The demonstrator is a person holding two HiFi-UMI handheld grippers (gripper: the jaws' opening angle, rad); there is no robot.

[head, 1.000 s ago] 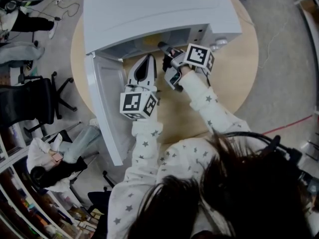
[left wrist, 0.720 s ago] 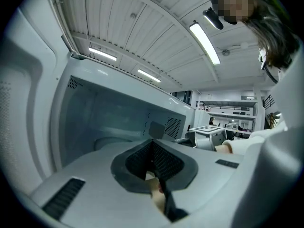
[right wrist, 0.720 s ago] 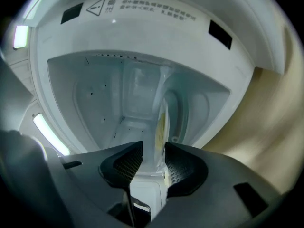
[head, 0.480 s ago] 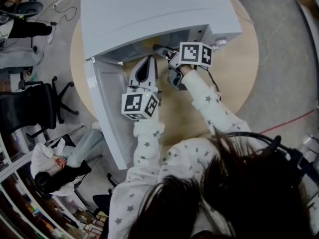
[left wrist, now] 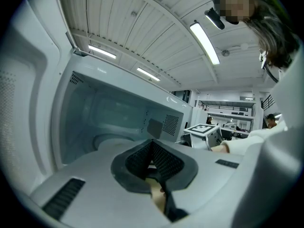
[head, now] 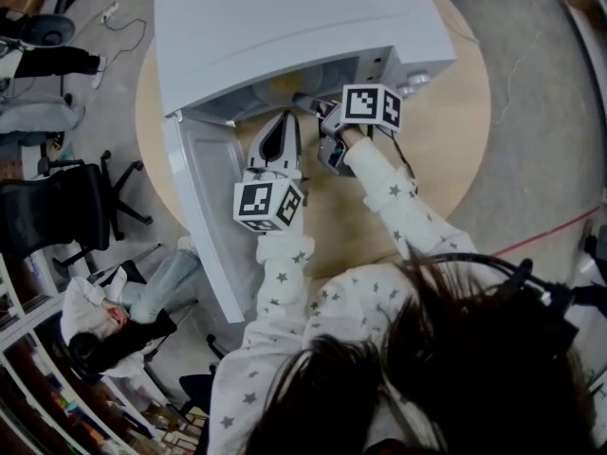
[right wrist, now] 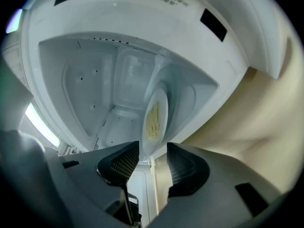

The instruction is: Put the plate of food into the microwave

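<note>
Right gripper (right wrist: 153, 159) jaws apart, rim of white round plate of yellow food (right wrist: 155, 115) between them, inside white boxy microwave (head: 285, 22) (its roof hides most of the plate from above). Left gripper (left wrist: 153, 150) closed, empty.

The microwave (head: 285, 27) is white throughout. Inside it, a white plate (right wrist: 163, 102) holds pale yellow food (right wrist: 153, 120). Beneath it, the table (head: 446, 150) is light wood. Before it, the left gripper (left wrist: 152, 145) and right gripper (right wrist: 153, 152) are grey, with black gridded pads (right wrist: 123, 165) and black-and-white marker cubes (head: 268, 204).
</note>
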